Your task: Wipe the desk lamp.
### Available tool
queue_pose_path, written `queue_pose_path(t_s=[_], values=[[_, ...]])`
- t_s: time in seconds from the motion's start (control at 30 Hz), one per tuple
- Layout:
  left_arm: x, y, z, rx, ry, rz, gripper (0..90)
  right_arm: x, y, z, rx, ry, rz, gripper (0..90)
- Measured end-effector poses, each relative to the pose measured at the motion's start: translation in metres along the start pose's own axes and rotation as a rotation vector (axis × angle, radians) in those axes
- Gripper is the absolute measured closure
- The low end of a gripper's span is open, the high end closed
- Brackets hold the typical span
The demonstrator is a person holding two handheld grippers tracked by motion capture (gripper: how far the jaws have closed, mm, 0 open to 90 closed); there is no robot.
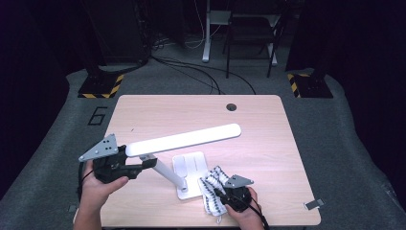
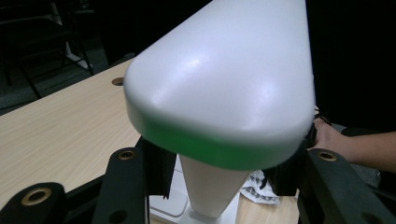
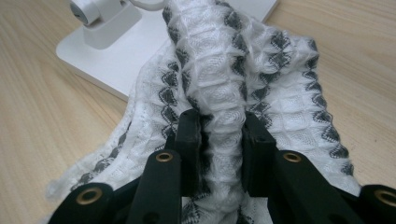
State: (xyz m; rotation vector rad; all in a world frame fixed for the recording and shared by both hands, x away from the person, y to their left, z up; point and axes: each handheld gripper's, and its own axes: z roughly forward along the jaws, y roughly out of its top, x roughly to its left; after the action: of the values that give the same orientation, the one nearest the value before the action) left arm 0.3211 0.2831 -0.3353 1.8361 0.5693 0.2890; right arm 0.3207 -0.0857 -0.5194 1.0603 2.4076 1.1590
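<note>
Fingers of left gripper (image 1: pixel 143 165) clamped tight on near end of white lamp head (image 1: pixel 184 139), at left of pale wooden table (image 1: pixel 268 158). Lamp head raised level over table, slanted arm down to flat white lamp base (image 1: pixel 187 165) at centre front. Further right, right gripper (image 1: pixel 221 194) pinched shut on ridge of white-and-grey patterned cloth (image 3: pixel 224 60), bunched against lamp base near front edge. Round hole (image 1: pixel 231 107) near far edge. Beyond, grey floor (image 1: pixel 335 134), cables, dark room.
</note>
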Motion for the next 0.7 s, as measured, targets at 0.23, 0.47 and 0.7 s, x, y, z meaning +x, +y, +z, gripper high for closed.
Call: queue_pose_path(t_s=[0.23, 0.47, 0.7], values=[[-0.003, 0.001, 0.0, 0.009, 0.019, 0.019, 52.8, 0.004, 0.016, -0.006, -0.045, 0.038, -0.014, 76.1], [-0.005, 0.0, 0.0, 0.003, 0.019, 0.01, 52.9, 0.014, 0.047, -0.008, -0.109, 0.096, -0.042, 77.2], [-0.006, 0.0, 0.0, 0.004, 0.026, 0.01, 52.9, 0.023, 0.083, -0.014, -0.199, 0.167, -0.043, 77.5]])
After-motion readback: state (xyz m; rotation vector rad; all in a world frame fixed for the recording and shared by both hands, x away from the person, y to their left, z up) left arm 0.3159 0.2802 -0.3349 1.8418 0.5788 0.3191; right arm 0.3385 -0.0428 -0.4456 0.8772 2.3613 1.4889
